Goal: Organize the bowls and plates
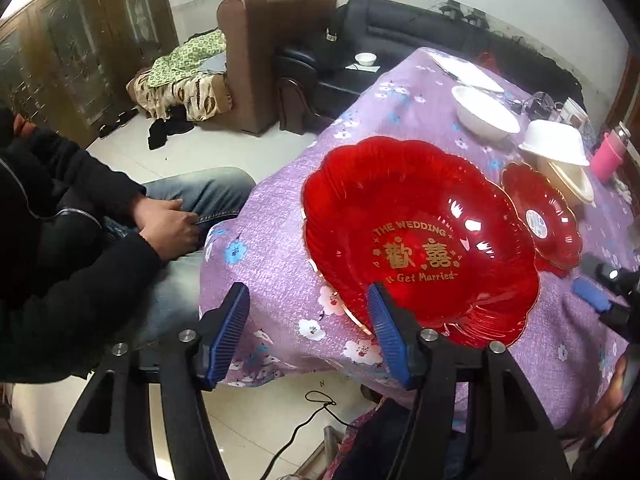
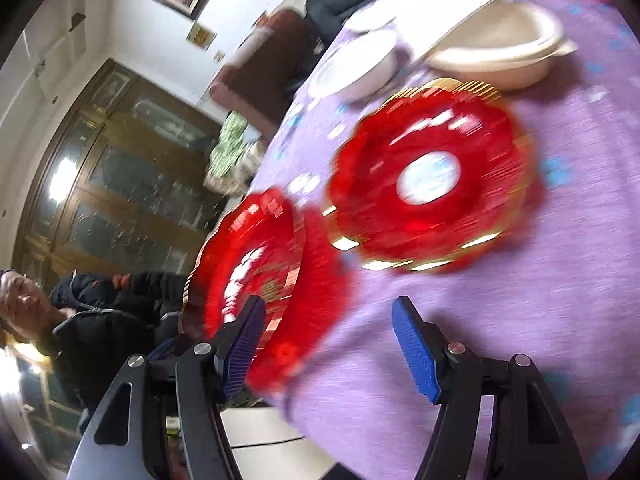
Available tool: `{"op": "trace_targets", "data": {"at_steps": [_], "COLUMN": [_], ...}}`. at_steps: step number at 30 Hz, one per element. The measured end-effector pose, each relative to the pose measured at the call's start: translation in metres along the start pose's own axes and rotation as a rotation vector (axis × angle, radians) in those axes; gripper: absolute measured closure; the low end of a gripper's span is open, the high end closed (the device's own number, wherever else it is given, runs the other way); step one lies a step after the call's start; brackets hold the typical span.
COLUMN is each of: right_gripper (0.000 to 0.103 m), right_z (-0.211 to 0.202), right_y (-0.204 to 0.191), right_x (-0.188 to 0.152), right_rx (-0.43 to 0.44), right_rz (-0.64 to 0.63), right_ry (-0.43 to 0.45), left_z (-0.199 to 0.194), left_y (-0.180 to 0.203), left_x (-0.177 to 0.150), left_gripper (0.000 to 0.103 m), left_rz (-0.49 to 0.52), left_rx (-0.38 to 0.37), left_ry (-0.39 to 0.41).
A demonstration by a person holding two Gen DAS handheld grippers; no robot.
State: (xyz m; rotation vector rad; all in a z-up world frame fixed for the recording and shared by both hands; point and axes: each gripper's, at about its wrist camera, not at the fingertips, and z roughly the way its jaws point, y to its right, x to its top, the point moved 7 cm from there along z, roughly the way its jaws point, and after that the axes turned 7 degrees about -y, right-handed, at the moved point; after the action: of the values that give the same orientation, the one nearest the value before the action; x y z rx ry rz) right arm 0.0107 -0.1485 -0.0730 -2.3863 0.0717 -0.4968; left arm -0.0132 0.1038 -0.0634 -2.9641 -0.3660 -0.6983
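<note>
Left gripper (image 1: 306,304) wide, large red wedding plate (image 1: 420,236) rim at right finger (contact unclear); right gripper (image 2: 328,320) wide, small red plate (image 2: 432,184) ahead, apart.

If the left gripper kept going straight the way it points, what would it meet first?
Most likely the big red plate: the open left gripper has one finger already over its near rim, the other over the tablecloth. Height is unclear.

The desk (image 1: 280,248) is covered by a purple flowered cloth (image 1: 400,120). A large red plate (image 1: 420,236) is carried centrally; a smaller red plate (image 1: 540,216) at 3 o'clock; white bowls (image 1: 484,112) toward 1 o'clock.
</note>
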Motion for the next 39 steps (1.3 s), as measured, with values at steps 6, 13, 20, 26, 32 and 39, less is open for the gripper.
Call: {"op": "trace_targets", "data": {"at_steps": [6,13,20,26,32,39], "right_gripper": [0.034,0.034,0.034,0.034,0.034,0.034], "right_z": [-0.044,-0.069,-0.065,-0.049,-0.031,-0.016], "right_y": [0.04,0.072,0.097,0.108,0.116,0.119], "right_x": [0.02,0.043,0.058,0.07,0.076,0.082], "right_rx": [-0.007,0.003,0.046,0.052,0.067,0.092], "right_rz": [0.066,0.139,0.203,0.233,0.254,0.264], "right_ry": [0.116,0.181,0.171,0.137,0.1,0.076], "left_z": [-0.019,-0.064,-0.023,0.032,0.051,0.073], "left_y": [0.005,0.069,0.173,0.223,0.241,0.247], "left_x": [0.007,0.052,0.121,0.146,0.145,0.145], "left_gripper": [0.042,0.029,0.029,0.029,0.029,0.029], "left_rz": [-0.01,0.109,0.321,0.416,0.424,0.389], "left_rx": [0.038,-0.082,-0.142,-0.119,-0.141,-0.152], "left_ry": [0.043,0.174,0.12,-0.006,-0.038,-0.08]}}
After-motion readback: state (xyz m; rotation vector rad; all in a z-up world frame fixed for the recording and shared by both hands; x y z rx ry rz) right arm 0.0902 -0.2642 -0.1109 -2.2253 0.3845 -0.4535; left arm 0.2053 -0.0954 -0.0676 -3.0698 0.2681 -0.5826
